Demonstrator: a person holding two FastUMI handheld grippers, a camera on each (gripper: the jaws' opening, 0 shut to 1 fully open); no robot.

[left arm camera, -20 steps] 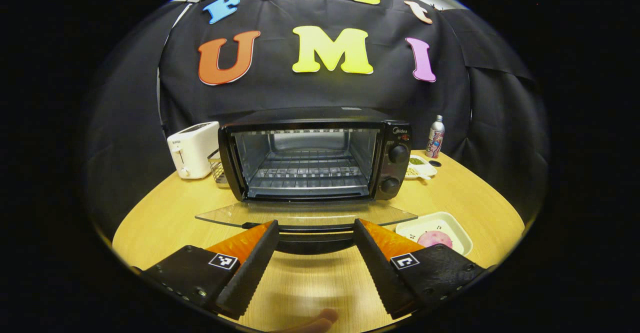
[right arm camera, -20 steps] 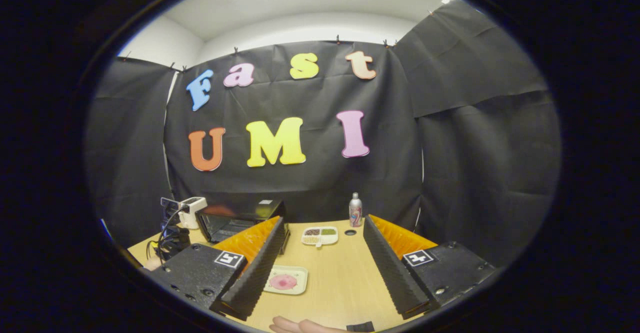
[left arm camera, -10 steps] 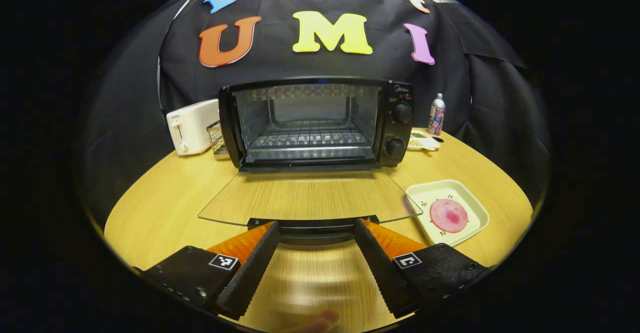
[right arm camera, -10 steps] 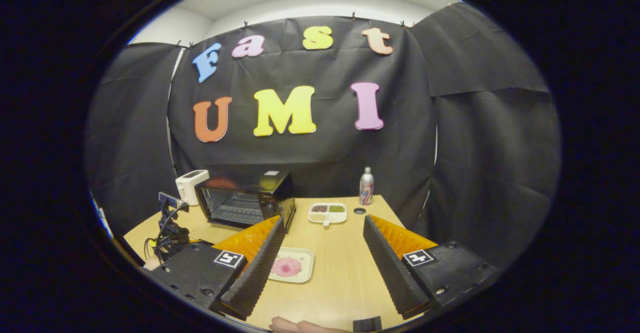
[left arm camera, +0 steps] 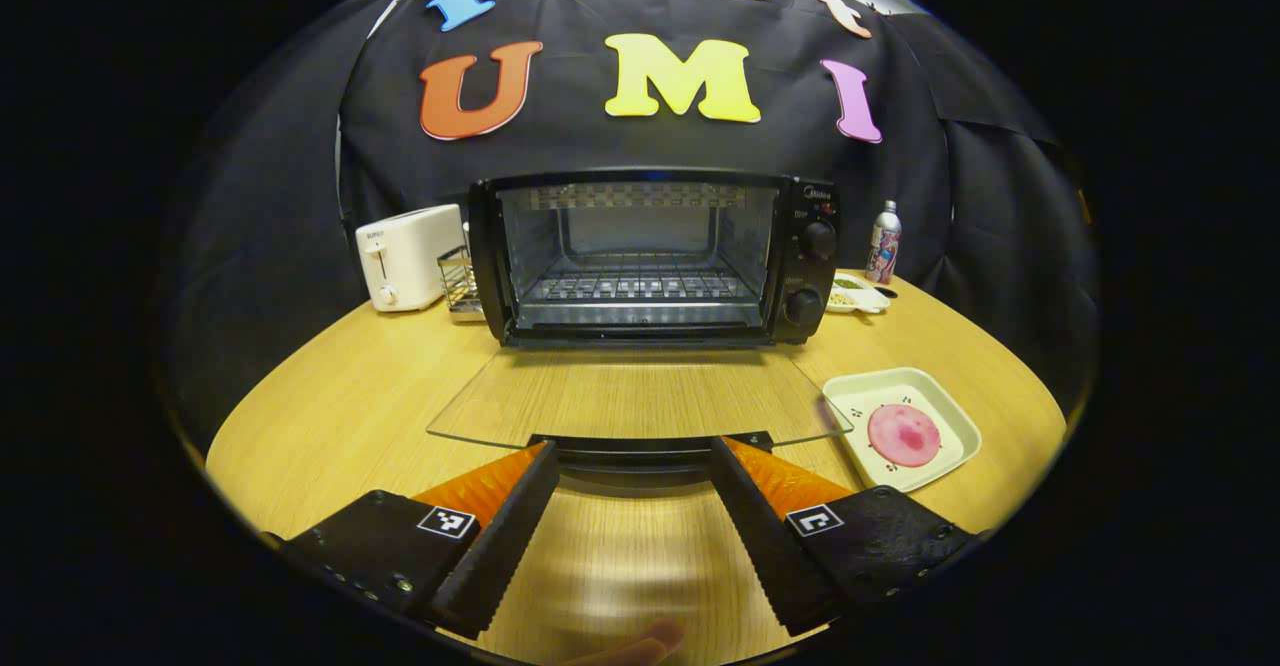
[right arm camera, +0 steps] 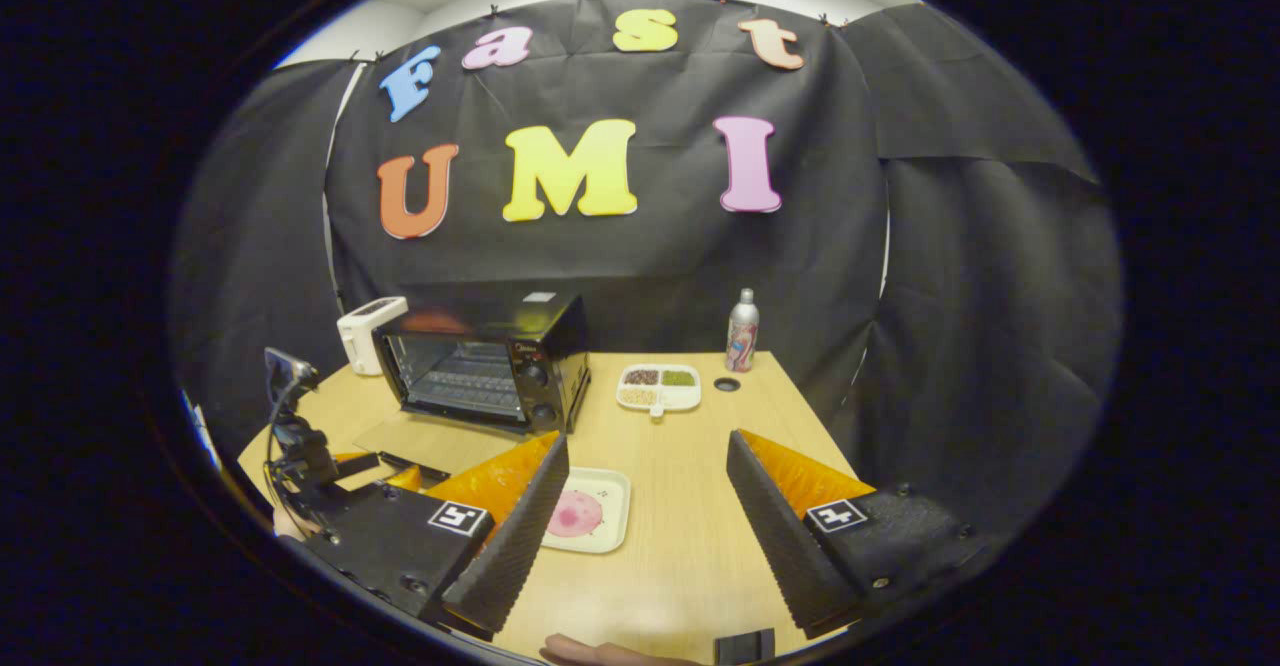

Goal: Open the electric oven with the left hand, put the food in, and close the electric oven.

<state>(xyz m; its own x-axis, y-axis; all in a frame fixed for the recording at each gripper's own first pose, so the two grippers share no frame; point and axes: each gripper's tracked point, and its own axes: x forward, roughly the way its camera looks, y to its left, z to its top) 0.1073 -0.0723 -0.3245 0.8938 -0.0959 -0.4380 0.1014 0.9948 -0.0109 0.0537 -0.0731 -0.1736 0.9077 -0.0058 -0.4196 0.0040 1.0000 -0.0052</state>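
With the black oven's glass door (left arm camera: 635, 401) down, the wide-open, empty right gripper (right arm camera: 648, 506) should straddle the pink food's cream tray (right arm camera: 612, 506) at 10 o'clock.

A small brand mark sits at the top of the control panel of the electric oven (left arm camera: 640, 256), above its knobs, and another on the front of the white toaster (left arm camera: 410, 256); both are too small to read. The bottle (left arm camera: 884, 243) wears a printed wrap with nothing legible on it. The left claw (left arm camera: 633, 536) and the right claw (right arm camera: 648, 531) each carry square black-and-white coded tags bearing no words or numbers.
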